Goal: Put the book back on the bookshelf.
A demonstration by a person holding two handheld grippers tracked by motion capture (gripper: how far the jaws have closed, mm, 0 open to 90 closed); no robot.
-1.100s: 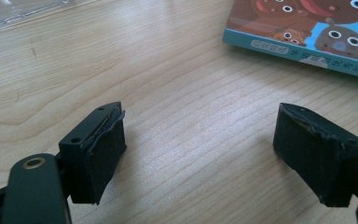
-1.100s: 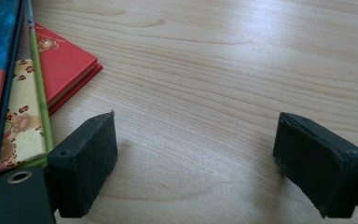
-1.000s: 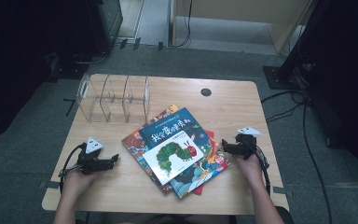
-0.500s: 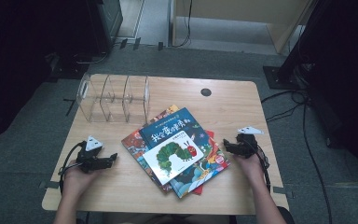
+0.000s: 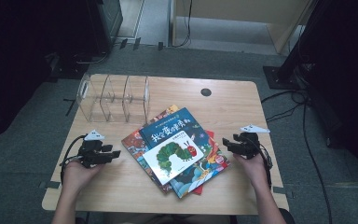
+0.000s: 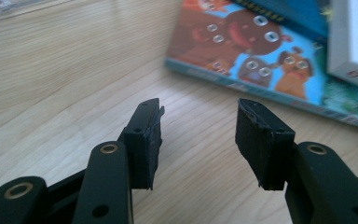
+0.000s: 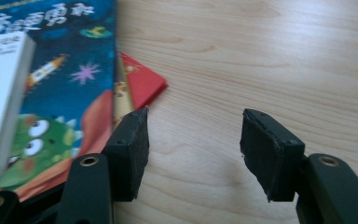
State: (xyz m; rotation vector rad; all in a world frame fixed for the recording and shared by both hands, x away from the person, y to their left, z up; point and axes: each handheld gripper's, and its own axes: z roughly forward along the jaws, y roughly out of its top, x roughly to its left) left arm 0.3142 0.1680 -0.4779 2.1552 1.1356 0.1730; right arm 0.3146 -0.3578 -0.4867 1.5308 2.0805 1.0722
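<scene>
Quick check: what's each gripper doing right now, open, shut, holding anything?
Left gripper: open, jaws just been closing, nothing between them.
Right gripper: open, jaws just been closing, nothing between them.

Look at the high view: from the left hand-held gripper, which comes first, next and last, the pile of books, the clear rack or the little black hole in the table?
From the left hand-held gripper:
1. Pile of books, just beside it, mid-table.
2. Clear rack, behind it near the far left edge.
3. Black hole, far side, past the books.
</scene>
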